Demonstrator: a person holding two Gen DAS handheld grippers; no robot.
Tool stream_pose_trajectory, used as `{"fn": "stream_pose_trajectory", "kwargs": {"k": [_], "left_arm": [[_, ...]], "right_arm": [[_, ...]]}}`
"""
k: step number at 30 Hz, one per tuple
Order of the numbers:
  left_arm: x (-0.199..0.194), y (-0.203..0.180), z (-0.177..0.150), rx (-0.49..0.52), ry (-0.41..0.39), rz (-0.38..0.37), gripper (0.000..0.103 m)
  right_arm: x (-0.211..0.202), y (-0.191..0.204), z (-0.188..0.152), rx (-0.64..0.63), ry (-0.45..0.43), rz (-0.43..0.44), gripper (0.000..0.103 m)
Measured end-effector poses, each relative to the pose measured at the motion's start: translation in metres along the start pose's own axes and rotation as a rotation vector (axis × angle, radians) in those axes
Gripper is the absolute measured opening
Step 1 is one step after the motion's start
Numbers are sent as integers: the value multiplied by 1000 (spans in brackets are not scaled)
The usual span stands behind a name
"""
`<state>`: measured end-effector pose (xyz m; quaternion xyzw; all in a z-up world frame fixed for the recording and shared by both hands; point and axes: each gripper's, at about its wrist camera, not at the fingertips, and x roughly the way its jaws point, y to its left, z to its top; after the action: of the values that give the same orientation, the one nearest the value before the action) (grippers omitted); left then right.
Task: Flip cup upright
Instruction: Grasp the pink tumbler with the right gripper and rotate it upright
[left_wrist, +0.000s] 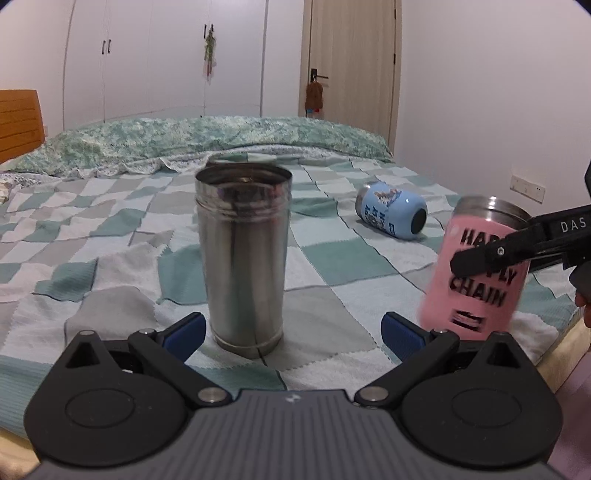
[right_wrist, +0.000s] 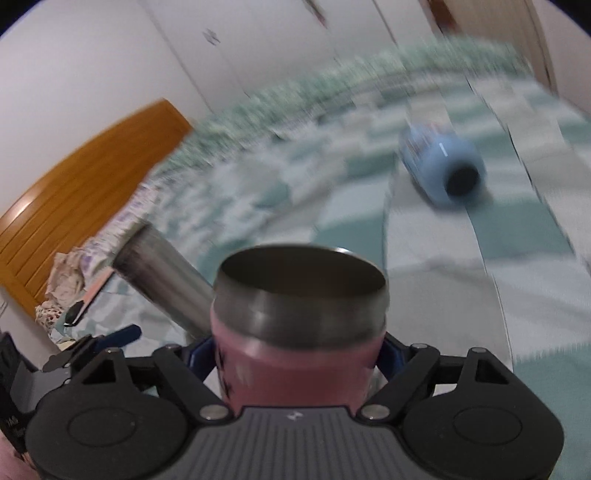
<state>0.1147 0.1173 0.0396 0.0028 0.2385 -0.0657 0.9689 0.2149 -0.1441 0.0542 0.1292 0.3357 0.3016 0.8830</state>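
A plain steel cup (left_wrist: 243, 258) stands upright on the checked bedspread (left_wrist: 110, 236), just ahead of my open, empty left gripper (left_wrist: 293, 332). My right gripper (left_wrist: 480, 258) is shut on a pink cup (left_wrist: 476, 280) with black lettering and a steel rim, held nearly upright and slightly tilted at the right. In the right wrist view the pink cup (right_wrist: 299, 354) sits between the blue pads of my right gripper (right_wrist: 295, 354), mouth up. A blue printed cup (left_wrist: 391, 212) lies on its side farther back; it also shows in the right wrist view (right_wrist: 443, 166).
A rolled green quilt (left_wrist: 207, 140) lies across the far side of the bed. A wooden headboard (right_wrist: 81, 184) is at the left. The bed's right edge (left_wrist: 565, 343) is close to the pink cup. Wardrobes and a door stand behind.
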Motion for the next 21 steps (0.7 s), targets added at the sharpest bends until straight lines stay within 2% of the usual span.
{"fn": "stream_pose_trajectory", "kwargs": {"k": [5,11,15,21], "left_arm": [[-8,7,5,-18,-29,21,103],[-9,16,8,-30,-39,65,103],[-7,22,6,-36,-31,90,103],[-4,32,1,-48,-20,116,103]], "right_arm": [[8,39,11,-188,-140,-21,84],[38,75,16,-370,-204,-74,84],[63,91,10,-464,-202,-123,84],[93,94,2,-487,-121,-186,84]]}}
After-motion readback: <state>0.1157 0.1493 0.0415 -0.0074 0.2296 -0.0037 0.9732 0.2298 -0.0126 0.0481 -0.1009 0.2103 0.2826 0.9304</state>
